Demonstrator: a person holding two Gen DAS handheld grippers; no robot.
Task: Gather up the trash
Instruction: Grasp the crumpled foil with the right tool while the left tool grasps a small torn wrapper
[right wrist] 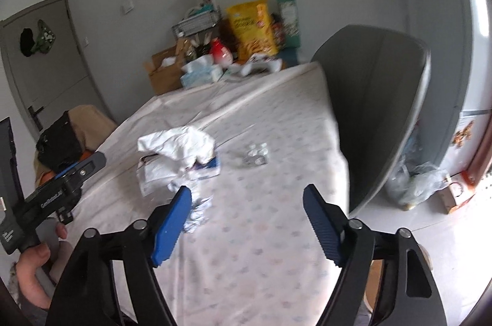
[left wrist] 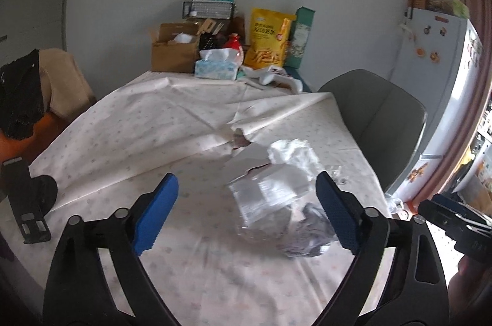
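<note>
A heap of trash lies on the cloth-covered table: a crumpled white tissue, a torn clear wrapper with printing and a crumpled foil scrap. My left gripper is open and empty, its blue fingers either side of the wrapper, just above it. In the right wrist view the same tissue sits on a small box, with foil scraps beside it and an empty pill blister to the right. My right gripper is open and empty over the table's near part.
A grey chair stands at the table's right edge. A tissue box, cardboard box, yellow snack bag and other clutter fill the far end. Plastic bags lie on the floor by the fridge.
</note>
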